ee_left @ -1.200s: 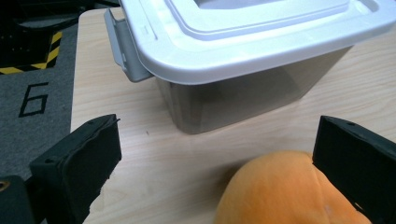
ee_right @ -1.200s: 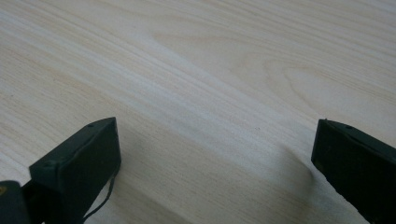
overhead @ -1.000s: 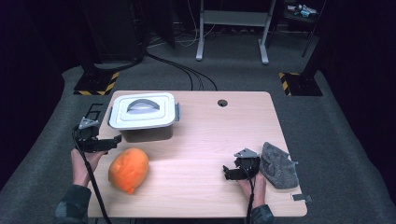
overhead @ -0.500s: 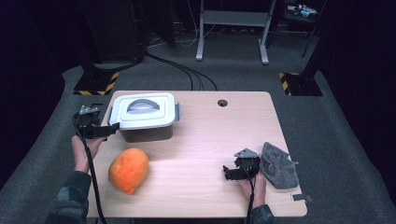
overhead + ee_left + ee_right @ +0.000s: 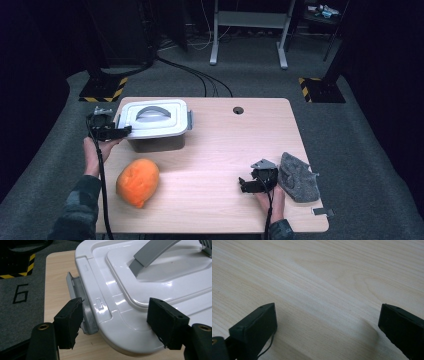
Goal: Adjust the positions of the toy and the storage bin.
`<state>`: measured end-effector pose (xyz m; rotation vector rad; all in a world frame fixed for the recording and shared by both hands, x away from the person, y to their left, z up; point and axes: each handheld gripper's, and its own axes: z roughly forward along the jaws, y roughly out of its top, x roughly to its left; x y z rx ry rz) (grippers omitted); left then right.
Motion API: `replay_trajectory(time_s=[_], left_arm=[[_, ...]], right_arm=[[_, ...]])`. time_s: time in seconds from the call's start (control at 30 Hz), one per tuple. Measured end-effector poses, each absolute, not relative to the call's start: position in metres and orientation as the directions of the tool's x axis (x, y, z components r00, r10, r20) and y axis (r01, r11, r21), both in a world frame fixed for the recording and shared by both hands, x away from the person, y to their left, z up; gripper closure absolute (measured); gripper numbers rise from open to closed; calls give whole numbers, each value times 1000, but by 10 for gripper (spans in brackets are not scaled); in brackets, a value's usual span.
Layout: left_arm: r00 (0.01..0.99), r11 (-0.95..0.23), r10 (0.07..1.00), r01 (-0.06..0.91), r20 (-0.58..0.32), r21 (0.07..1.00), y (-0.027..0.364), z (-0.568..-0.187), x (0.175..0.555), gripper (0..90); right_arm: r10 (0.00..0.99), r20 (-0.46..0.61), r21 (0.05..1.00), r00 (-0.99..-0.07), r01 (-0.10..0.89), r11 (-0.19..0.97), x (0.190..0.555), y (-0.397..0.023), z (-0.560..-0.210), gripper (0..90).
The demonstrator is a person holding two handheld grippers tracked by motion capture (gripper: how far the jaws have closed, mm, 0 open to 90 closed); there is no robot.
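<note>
Now, largest first:
Table (image 5: pixel 215 150): we see the whole pale wooden top from the high view, with a round cable hole (image 5: pixel 238 110) near its far edge; the right gripper view gives us just its grain close up.
White box (image 5: pixel 156 125): it stands at the far left of the table, its lid (image 5: pixel 140 290) on and the grey handle (image 5: pixel 152 252) lying across the top. From the high view we get where it stands; the left gripper view adds the glossy lid corner, and a grey latch (image 5: pixel 82 307) hanging at its side.
Orange lump (image 5: pixel 138 182): we find it on the near left of the table, well apart from the box and from both grippers.
Grey cloth (image 5: pixel 298 176): it lies crumpled at the near right edge, just beside the right gripper.
Left gripper (image 5: pixel 115 317): we see it at the box's left side, its jaws have just been closing and stand half narrowed, the lid corner and latch between them. The left pad (image 5: pixel 70 320) sits at the latch; the right pad (image 5: pixel 165 320) is over the lid rim. We cannot tell whether either presses.
Right gripper (image 5: pixel 327 325): we see the jaws spread wide over bare wood, nothing between them; the high view shows it (image 5: pixel 250 184) low on the near right of the table.
</note>
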<state>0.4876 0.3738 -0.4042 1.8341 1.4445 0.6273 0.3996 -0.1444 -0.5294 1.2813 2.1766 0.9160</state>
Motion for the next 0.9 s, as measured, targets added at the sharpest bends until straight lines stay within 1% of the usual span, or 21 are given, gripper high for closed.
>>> replay_trajectory(time_s=[0.1,0.23,0.47,0.53,0.6,0.9], left_arm=[[286,-132,956,615,-64,777,373,-405,489,332],[300,-157,953,609,-42,777,373,-404,490,334],[312,-156,949,604,-52,781,376,-404,491,383],[314,-165,948,601,-41,782,377,-403,492,413],[312,-158,949,605,-50,781,378,-403,493,431],[339,-179,940,610,-50,772,377,-402,496,441]], right_arm=[[883,-47,734,-467,583,348,400,-144,-529,14],[883,-47,734,-467,584,347,400,-144,-529,14],[879,-44,731,-474,584,352,400,-145,-529,15],[879,-43,731,-474,585,352,400,-145,-529,15],[879,-43,731,-475,585,352,400,-145,-529,16],[880,-46,732,-473,584,352,400,-145,-529,16]])
